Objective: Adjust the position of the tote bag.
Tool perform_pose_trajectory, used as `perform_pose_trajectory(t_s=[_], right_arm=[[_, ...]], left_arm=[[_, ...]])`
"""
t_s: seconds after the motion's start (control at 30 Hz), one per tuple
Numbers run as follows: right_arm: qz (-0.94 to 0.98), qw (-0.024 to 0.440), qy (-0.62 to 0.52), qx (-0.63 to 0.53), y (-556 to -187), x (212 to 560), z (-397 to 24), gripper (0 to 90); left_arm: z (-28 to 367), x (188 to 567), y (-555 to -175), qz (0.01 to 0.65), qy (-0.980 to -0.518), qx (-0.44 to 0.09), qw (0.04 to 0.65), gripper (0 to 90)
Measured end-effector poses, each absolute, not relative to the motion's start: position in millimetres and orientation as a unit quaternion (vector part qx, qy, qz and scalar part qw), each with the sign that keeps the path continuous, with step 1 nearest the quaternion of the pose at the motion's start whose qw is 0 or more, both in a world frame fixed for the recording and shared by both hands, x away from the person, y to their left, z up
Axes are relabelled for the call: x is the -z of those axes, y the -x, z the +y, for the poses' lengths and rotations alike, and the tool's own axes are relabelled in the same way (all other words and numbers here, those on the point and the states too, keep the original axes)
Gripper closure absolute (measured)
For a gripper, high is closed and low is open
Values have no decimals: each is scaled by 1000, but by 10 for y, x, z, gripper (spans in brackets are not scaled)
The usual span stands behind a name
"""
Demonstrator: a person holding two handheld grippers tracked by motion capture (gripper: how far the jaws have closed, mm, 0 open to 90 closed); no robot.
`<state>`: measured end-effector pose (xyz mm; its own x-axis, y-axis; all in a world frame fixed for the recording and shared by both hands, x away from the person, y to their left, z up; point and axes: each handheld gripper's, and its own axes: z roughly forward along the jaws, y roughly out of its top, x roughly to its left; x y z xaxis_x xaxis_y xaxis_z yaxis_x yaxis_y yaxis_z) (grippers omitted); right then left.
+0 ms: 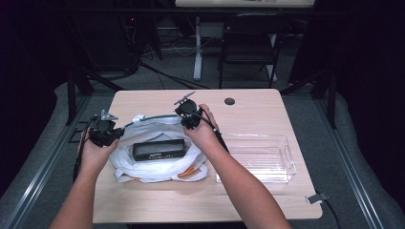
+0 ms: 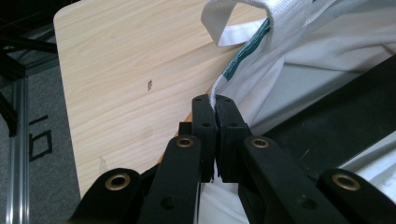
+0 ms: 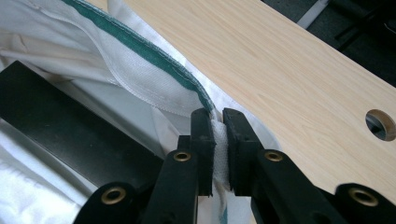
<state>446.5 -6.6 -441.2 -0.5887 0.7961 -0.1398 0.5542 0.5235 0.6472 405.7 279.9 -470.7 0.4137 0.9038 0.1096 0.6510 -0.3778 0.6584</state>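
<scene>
A white fabric bag [image 1: 157, 162] with a green-trimmed rim lies on the near left part of the bench [image 1: 248, 114], its mouth held apart. The left tongs [image 2: 215, 105] are clamped on the rim's edge, the right tongs [image 3: 218, 122] on a fold of the woven rim opposite. Inside rests a long black box [image 1: 158, 150]; its pale label is too small to read. The cloth looks soft, light and limp, likely to sag once released, so the stitched hem seems the firmest hold. A clear plastic tray [image 1: 267, 160] sits just to the right.
</scene>
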Motion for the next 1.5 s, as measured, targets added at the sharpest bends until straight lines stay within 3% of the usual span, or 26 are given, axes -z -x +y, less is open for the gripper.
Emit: perform_pose_trajectory(t_s=[1.5], right_arm=[[845, 222, -411, -261, -4695, 4655, -45, 829]], left_arm=[[2745, 4839, -4260, 500, -794, -229, 259, 885]])
